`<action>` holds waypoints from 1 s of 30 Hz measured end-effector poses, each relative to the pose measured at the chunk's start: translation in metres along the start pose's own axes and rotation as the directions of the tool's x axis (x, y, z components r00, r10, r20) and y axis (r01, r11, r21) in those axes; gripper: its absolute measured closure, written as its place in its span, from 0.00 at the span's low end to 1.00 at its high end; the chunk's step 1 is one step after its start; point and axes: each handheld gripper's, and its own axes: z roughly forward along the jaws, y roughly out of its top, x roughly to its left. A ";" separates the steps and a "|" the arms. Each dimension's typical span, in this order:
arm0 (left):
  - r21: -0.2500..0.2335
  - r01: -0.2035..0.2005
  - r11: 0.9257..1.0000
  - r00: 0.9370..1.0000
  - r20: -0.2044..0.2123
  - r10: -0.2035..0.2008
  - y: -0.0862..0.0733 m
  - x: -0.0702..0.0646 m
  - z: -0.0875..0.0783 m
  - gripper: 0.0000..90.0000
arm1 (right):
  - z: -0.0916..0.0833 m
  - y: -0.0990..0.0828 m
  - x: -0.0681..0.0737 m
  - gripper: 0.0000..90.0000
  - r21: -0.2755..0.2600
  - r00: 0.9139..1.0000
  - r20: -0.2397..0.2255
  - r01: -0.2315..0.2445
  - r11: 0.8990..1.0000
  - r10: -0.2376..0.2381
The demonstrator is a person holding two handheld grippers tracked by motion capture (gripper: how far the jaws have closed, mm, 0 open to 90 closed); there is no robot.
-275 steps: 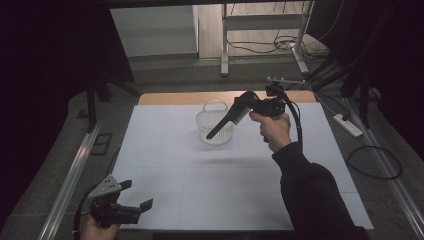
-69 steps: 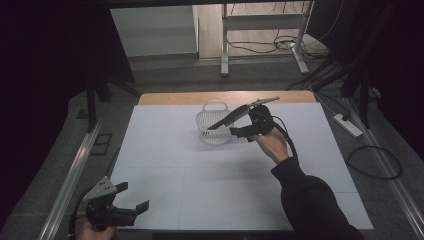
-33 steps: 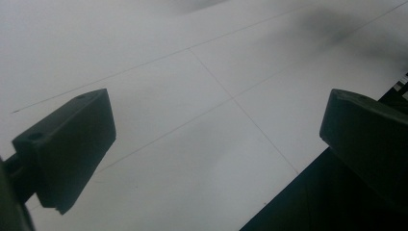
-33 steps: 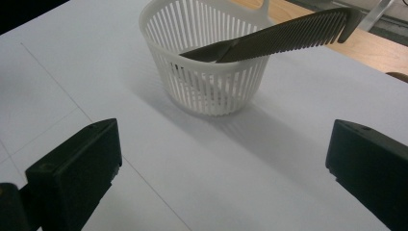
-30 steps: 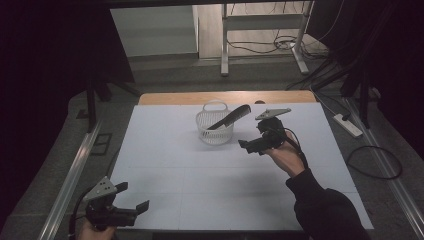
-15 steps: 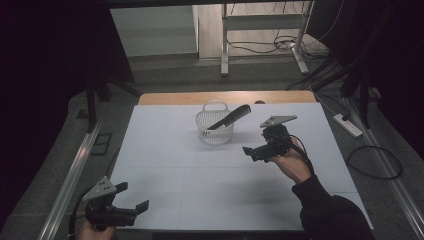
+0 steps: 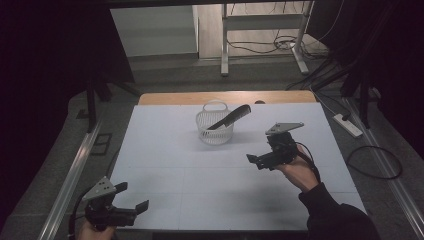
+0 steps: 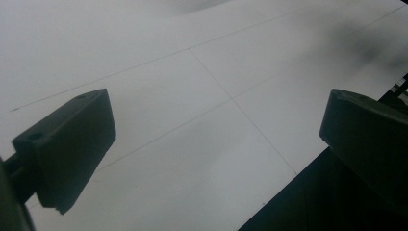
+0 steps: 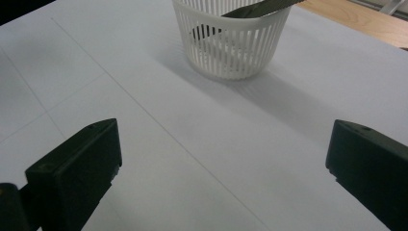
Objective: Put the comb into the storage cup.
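Right claw [image 7: 256,160] is released – jaws spread wide, nothing between them, held just above the white table [image 7: 170,150] by the person's right hand [image 7: 296,167]. Ahead of it and a little to its left sits the white slatted basket [image 7: 215,128], near but clearly apart from the jaw tips. A dark comb [image 7: 231,117] lies tilted in the basket: low end down inside, upper end sticking out over the rim on the side toward the claw.

In the right gripper view the basket [image 9: 231,41] is straight ahead past the jaws, comb [image 9: 262,7] crossing its rim.

Left claw [image 7: 132,197] is at the near left corner of the table, well apart from the basket – also released, jaws wide, empty. The left gripper view has bare tabletop [image 8: 192,96] between the jaws, table edge at lower right.
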 end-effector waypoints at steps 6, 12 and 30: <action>0.000 0.004 1.000 1.000 -0.001 -0.004 0.000 0.000 0.000 0.00 | -0.008 -0.006 0.002 0.00 0.002 1.000 -0.010 0.000 1.000 0.000; -0.002 0.007 1.000 1.000 -0.003 -0.007 0.000 0.001 0.000 0.00 | -0.015 -0.015 0.002 0.00 -0.004 1.000 -0.014 -0.002 1.000 0.002; -0.003 0.010 1.000 1.000 -0.003 -0.010 0.000 0.001 0.000 0.00 | -0.042 -0.047 0.002 0.00 0.000 1.000 -0.006 0.000 1.000 0.000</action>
